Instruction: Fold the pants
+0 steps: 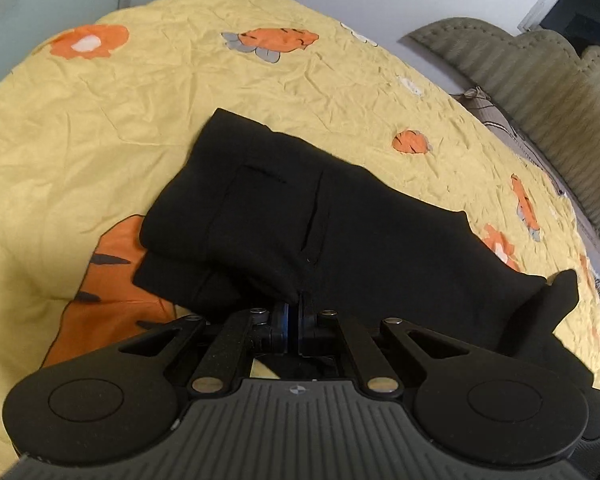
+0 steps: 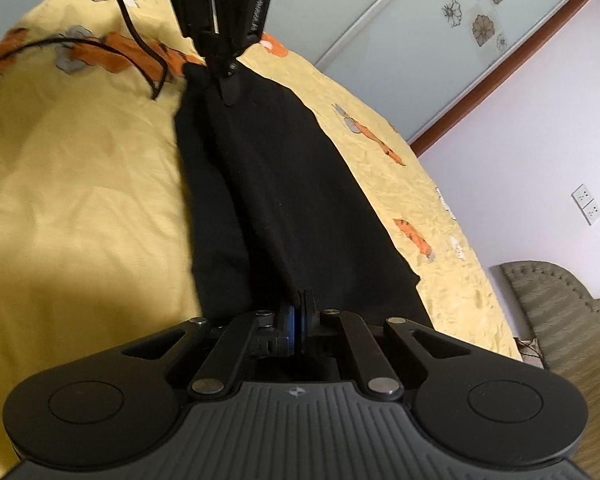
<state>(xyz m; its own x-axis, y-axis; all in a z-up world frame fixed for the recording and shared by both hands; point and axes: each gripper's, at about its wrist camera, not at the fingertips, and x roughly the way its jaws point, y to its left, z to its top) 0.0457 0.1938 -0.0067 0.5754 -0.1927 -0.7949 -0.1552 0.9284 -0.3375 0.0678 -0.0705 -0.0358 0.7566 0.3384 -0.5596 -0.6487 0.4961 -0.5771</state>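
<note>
The black pants [image 1: 300, 220] lie partly folded on the yellow bedspread [image 1: 100, 140], a back pocket facing up. My left gripper [image 1: 299, 300] is shut on the near edge of the pants. In the right wrist view the pants [image 2: 276, 184] stretch away as a long black band. My right gripper [image 2: 300, 300] is shut on their near end. The left gripper [image 2: 226, 92] shows at the far end of the band, pinching the fabric, with the person's hand above it.
The bedspread [image 2: 80, 200] has orange tiger and flower prints. A grey-green padded headboard [image 1: 540, 92] stands at the right. A black cable [image 2: 140, 52] trails from the left gripper over the bed. A glass wardrobe door [image 2: 420, 40] and a wall socket [image 2: 587, 204] are behind.
</note>
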